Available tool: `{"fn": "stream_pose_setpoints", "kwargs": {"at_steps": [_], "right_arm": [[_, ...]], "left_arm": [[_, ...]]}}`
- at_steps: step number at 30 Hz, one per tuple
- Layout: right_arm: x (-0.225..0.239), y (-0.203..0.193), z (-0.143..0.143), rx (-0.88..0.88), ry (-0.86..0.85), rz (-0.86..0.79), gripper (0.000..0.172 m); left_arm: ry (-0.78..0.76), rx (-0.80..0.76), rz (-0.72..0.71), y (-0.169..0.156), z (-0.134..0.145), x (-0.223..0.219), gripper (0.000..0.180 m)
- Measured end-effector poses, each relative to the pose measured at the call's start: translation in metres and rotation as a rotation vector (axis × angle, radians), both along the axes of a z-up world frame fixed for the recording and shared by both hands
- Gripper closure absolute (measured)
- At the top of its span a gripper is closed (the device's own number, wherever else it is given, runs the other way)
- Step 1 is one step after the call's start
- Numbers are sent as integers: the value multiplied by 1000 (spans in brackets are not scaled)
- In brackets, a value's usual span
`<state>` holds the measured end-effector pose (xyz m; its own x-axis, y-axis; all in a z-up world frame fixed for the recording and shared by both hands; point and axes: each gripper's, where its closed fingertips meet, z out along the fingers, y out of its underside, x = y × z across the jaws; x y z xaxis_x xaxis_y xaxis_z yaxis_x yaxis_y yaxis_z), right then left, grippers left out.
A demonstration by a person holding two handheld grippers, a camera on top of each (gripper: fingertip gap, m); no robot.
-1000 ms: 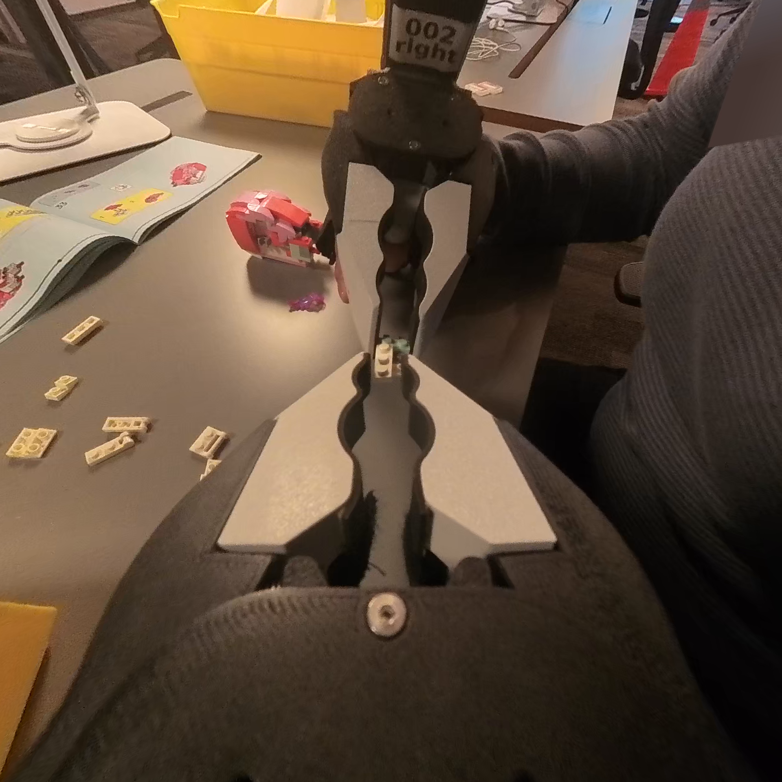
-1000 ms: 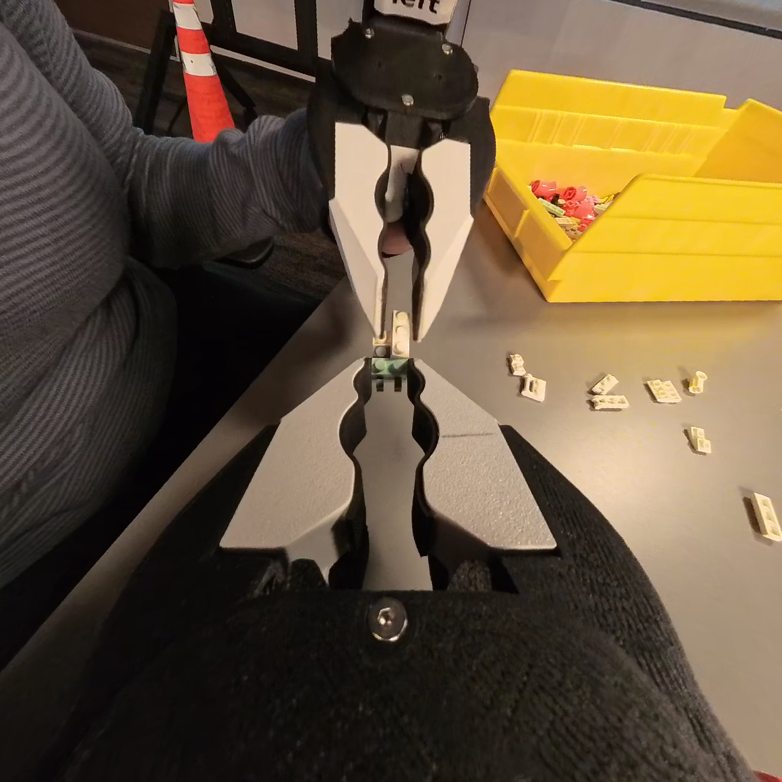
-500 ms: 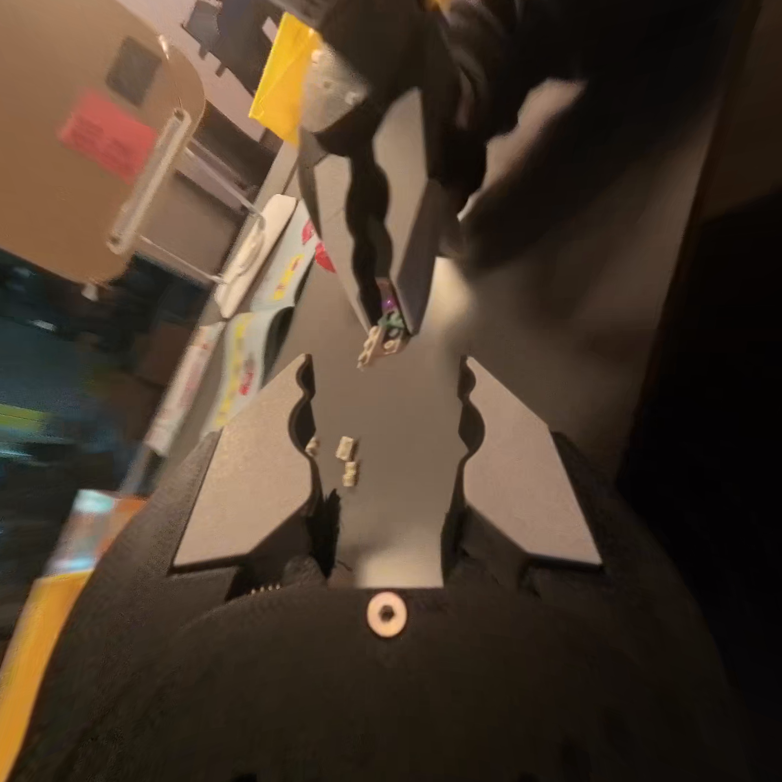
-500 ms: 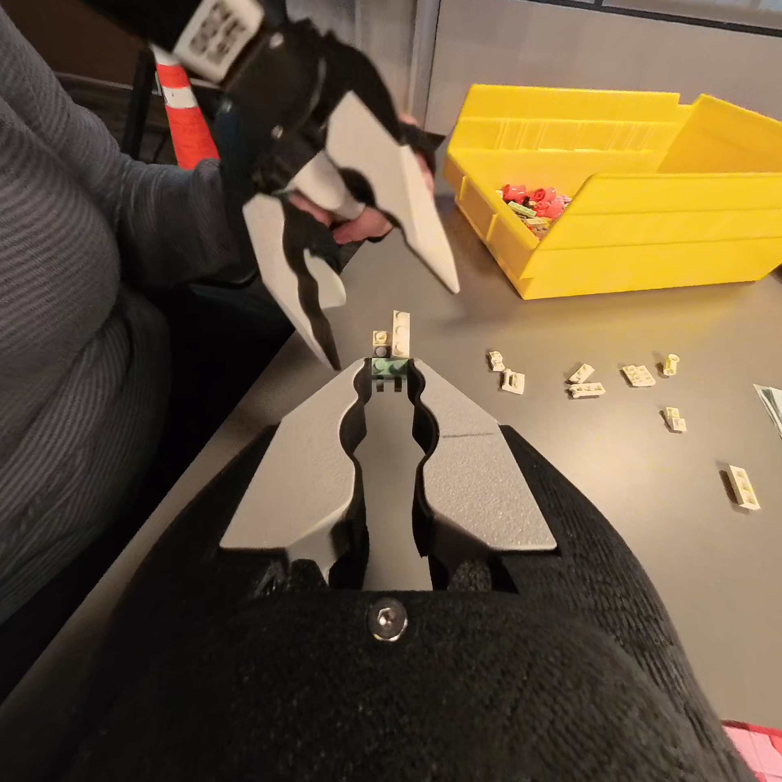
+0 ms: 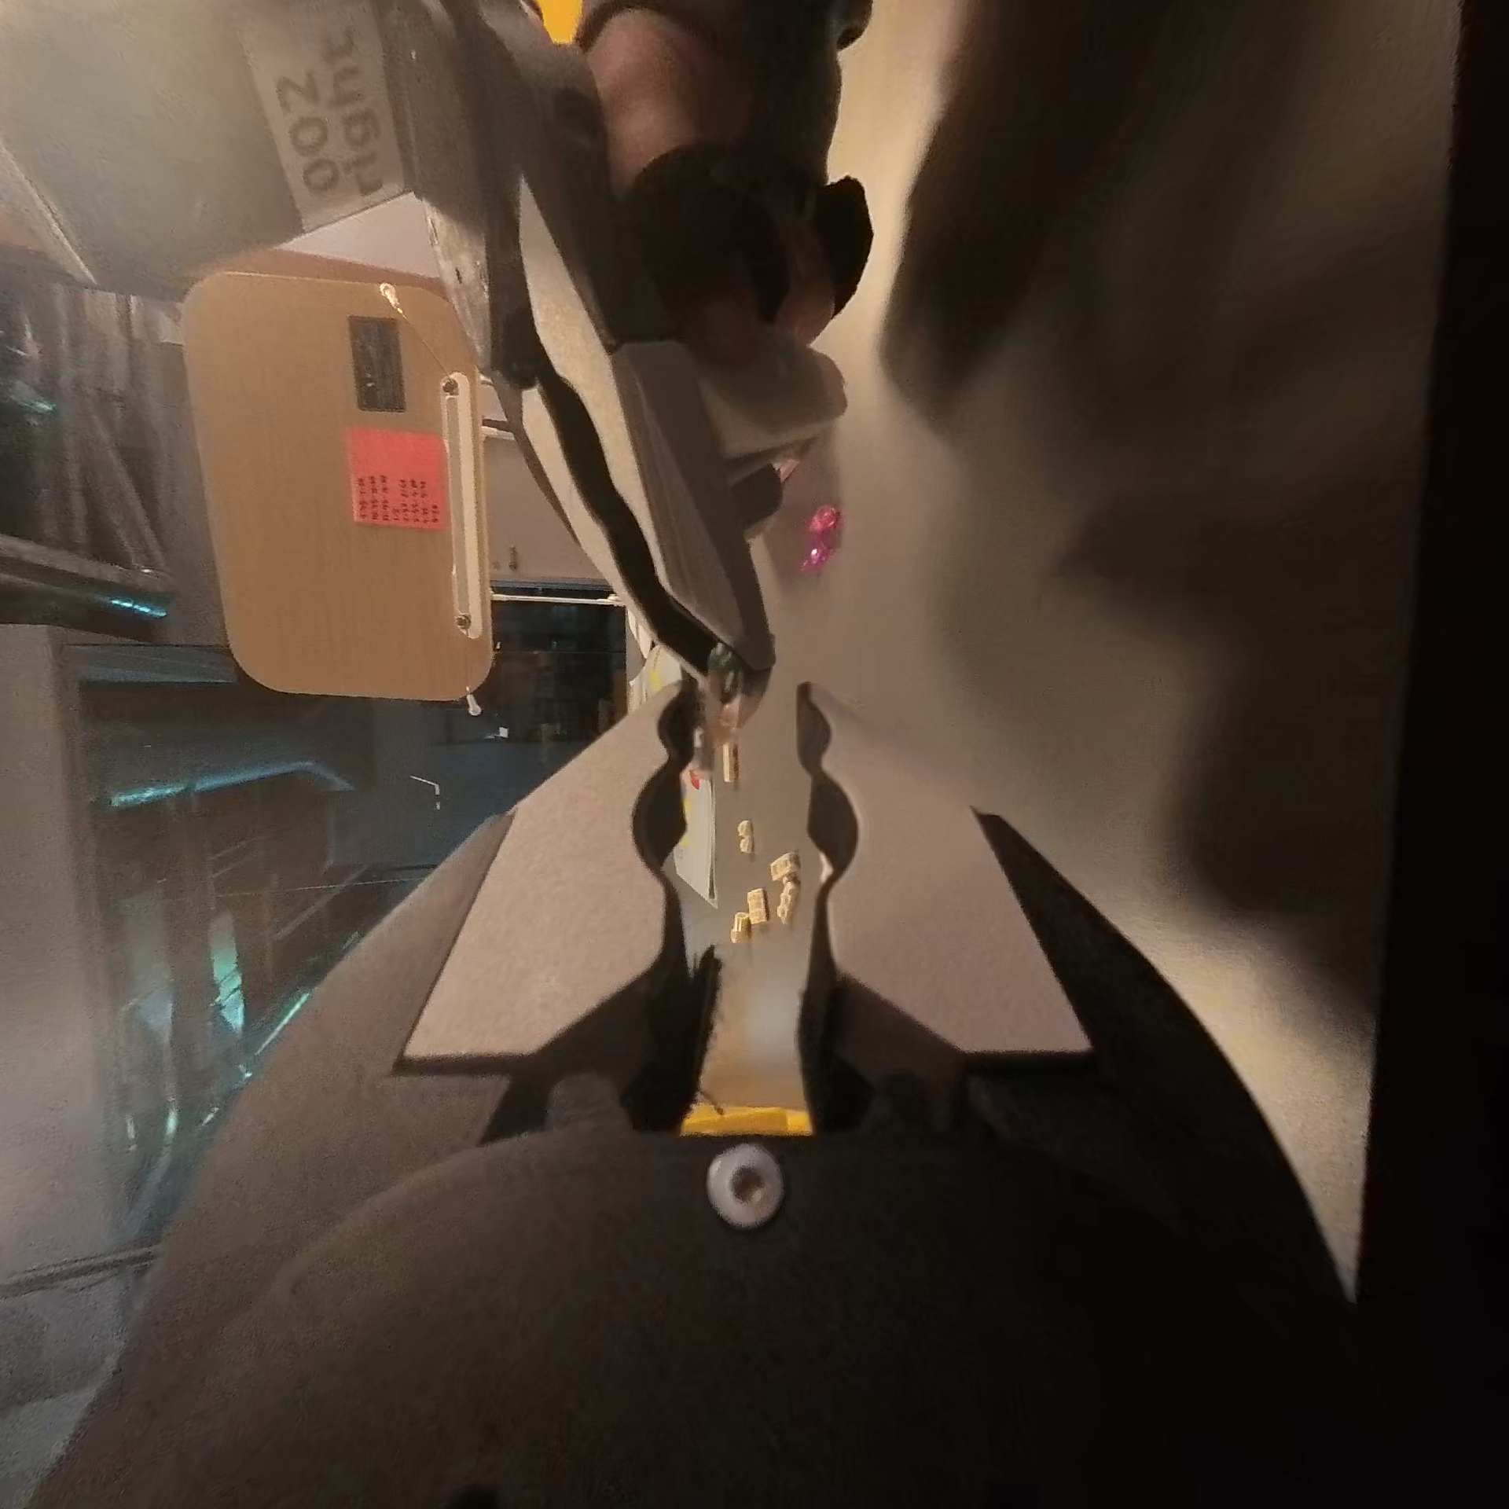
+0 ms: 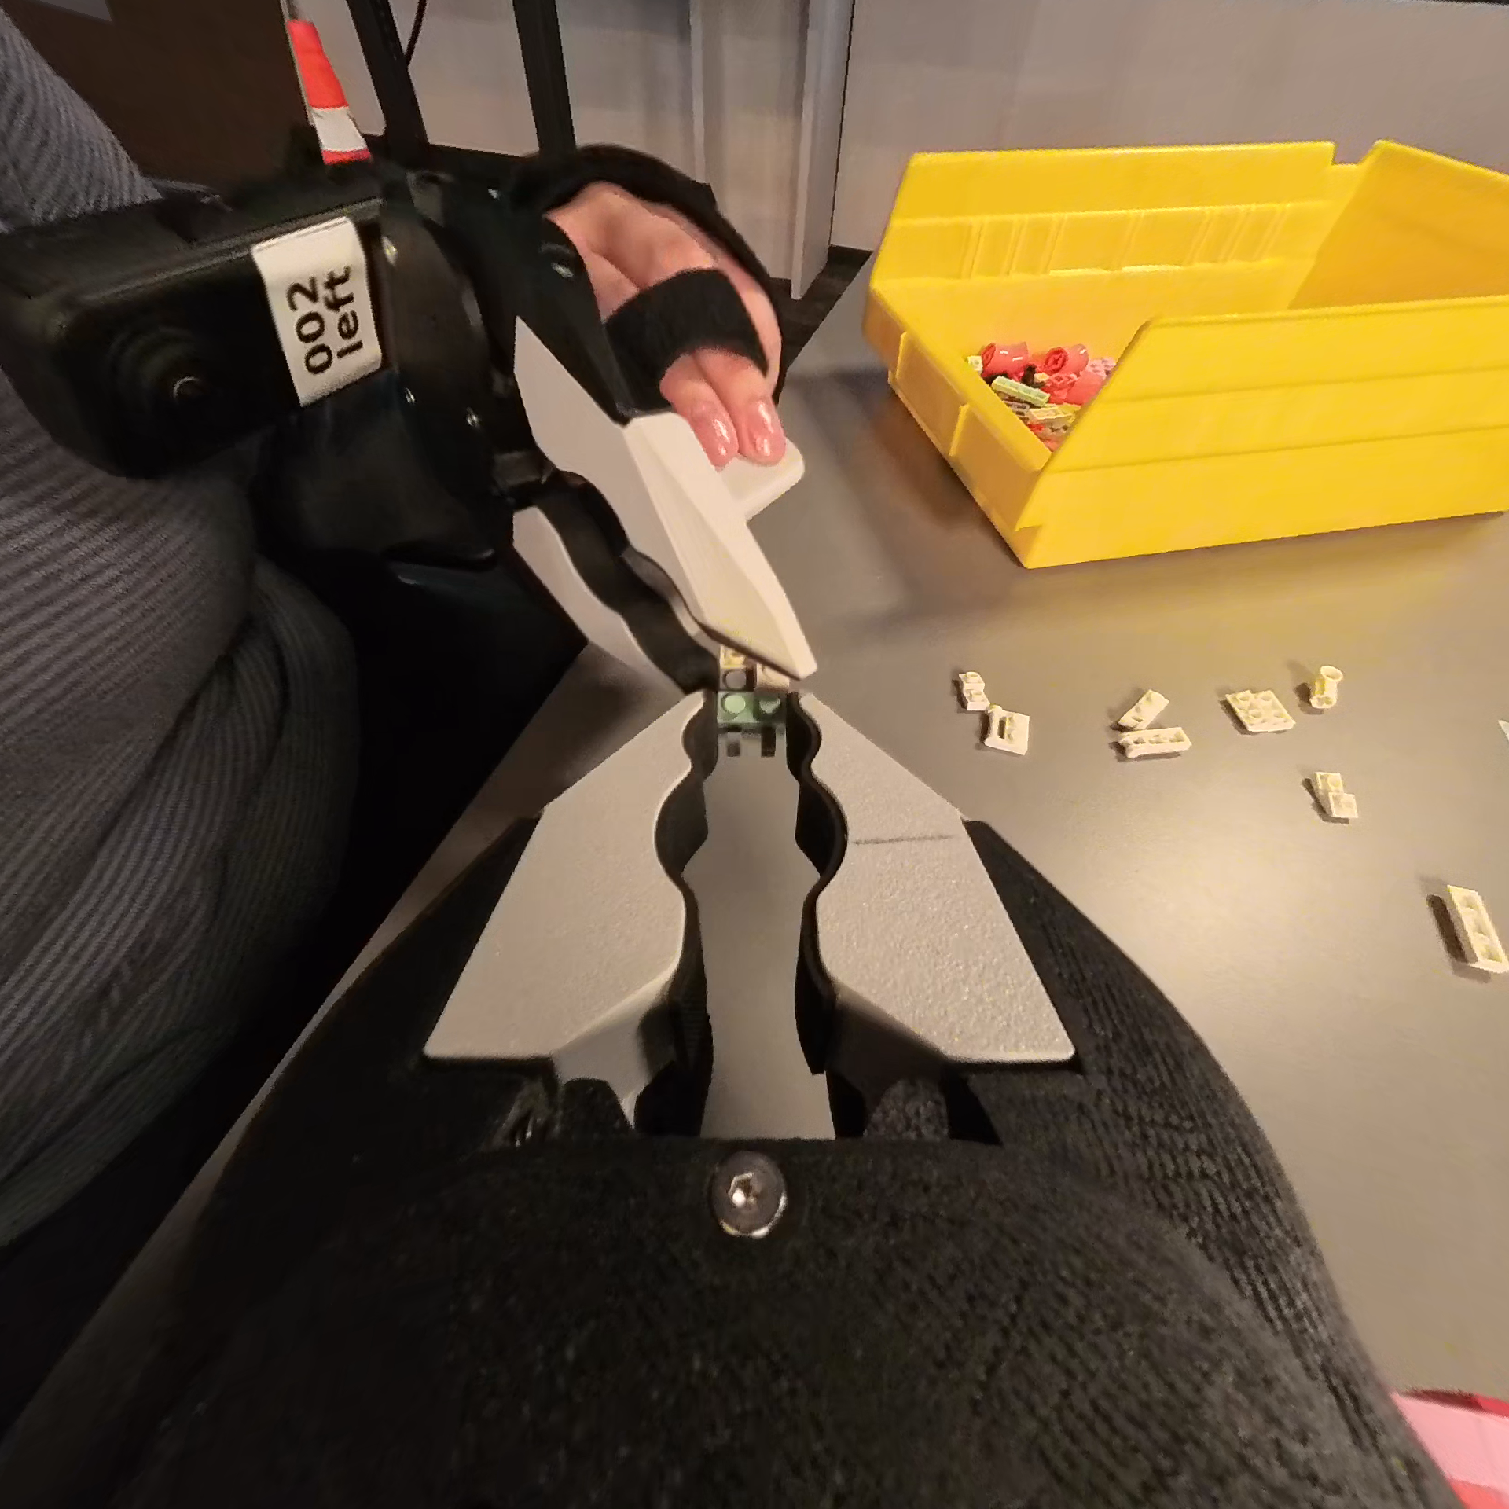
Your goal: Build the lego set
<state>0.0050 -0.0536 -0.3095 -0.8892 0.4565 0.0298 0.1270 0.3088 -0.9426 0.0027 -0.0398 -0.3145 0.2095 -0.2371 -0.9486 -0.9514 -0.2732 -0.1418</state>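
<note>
Gripping a small brick assembly with a pale green base and cream pieces on top (image 6: 747, 706), the right tongs (image 6: 745, 718) are closed narrowly on its green part. The left tongs (image 6: 755, 665) are set around the cream top at 12 o'clock; whether they pinch it cannot be told. Loose cream plates (image 6: 1147, 727) lie on the grey bench (image 6: 1061, 816) at 3 o'clock, a yellow plastic bin (image 6: 1225, 457) at 2 o'clock.

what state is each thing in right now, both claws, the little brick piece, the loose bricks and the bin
right claw: shut on the brick assembly
brick assembly: green base clamped, held above the table
left claw: tips around the assembly's cream top, a gap showing beside it
cream bricks: loose, scattered on the table
yellow bin: open, coloured bricks in one corner
</note>
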Motion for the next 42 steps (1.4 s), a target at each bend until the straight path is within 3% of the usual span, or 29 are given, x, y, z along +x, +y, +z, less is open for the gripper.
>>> {"fn": "stream_pose_setpoints", "kwargs": {"at_steps": [2,8,15,18,19,21,24,26,30,32,36,39,42], "right_arm": [[0,-1,-1,-1,-9,3,157],[-2,1,-2,-37,-73,-13,157],[-7,5,-11,-2,-103,-48,157],[-9,4,-13,2,-97,-54,157],[-9,4,-11,-5,-85,-53,157],[-9,5,-8,-5,-62,-58,157],[-10,7,-7,20,-35,-68,157],[-9,11,-6,51,-13,-74,157],[-2,25,10,90,72,-72,157],[4,32,20,64,107,-56,157],[8,39,27,27,123,-43,157],[11,37,27,16,122,-25,157],[11,35,24,26,114,-16,157]], "left_arm": [[28,11,3,0,3,-1,166],[97,-23,14,1,-1,-4,170],[54,-61,41,5,-11,-9,170],[-160,-50,55,4,-13,-9,168],[-245,-40,52,4,-13,-7,162],[-440,-28,59,1,-11,-6,133],[-689,5,68,-6,-3,-11,120],[-864,49,51,-9,9,-15,119],[-1133,223,91,-4,54,-47,138],[-1183,152,177,11,58,-64,141],[-1112,-124,272,56,45,-93,142],[-1127,-429,384,84,14,-114,141],[-1030,-628,512,98,-16,-135,141]]}}
